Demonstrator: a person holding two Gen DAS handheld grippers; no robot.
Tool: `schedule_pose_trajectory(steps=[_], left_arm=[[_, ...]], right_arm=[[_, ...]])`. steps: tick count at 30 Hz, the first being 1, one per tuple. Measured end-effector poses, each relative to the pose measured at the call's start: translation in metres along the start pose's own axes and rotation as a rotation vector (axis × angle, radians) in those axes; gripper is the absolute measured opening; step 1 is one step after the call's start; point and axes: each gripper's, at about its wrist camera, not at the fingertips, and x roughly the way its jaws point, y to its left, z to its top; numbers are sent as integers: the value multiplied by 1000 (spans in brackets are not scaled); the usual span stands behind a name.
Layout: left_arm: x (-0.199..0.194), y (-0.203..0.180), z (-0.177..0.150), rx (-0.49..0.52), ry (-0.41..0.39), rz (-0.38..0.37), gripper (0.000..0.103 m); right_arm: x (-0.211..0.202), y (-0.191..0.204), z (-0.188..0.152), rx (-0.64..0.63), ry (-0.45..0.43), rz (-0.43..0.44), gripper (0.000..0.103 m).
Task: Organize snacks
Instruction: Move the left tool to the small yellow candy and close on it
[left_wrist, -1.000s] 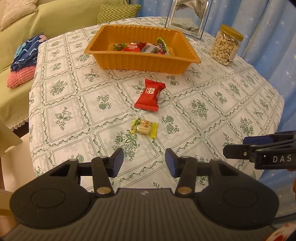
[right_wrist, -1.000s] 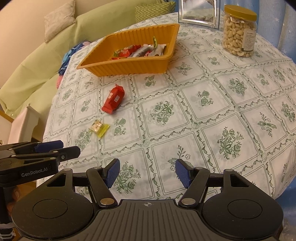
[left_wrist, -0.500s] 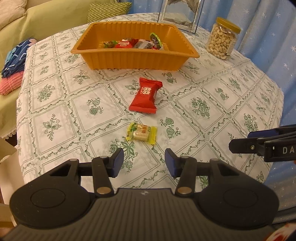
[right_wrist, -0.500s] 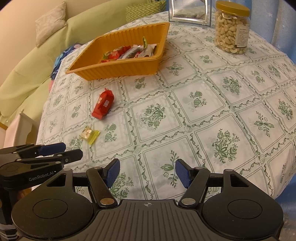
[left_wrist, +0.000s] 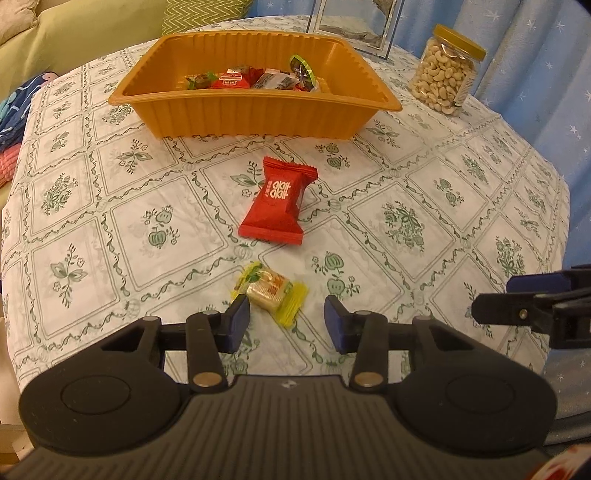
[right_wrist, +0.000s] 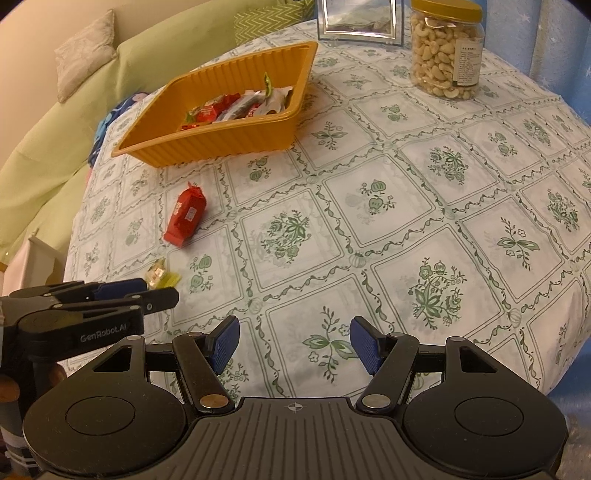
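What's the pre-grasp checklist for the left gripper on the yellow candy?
1. Yellow candy lies ahead of the left gripper, jaws closing, nothing pinched: ok.
2. Pads touching the candy: cannot tell.
3. Red packet lies apart from the candy: ok.
4. Orange tray upright, with room left inside: ok.
5. Right gripper open, empty, off to the side: ok.

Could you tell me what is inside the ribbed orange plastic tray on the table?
The ribbed orange plastic tray holds a cluster of wrapped snacks, mostly red, silver and green wrappers. Its near wall hides the tray floor in front of them.
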Motion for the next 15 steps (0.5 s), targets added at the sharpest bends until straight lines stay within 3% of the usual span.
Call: schedule_pose_trajectory(steps=[6, 15], left_arm=[[9, -4, 10, 7, -11, 11, 38], [11, -3, 9, 58, -21, 45, 21]], right_arm=[[3, -5, 3, 12, 4, -7, 66], [6, -11, 10, 31, -2, -6, 66]])
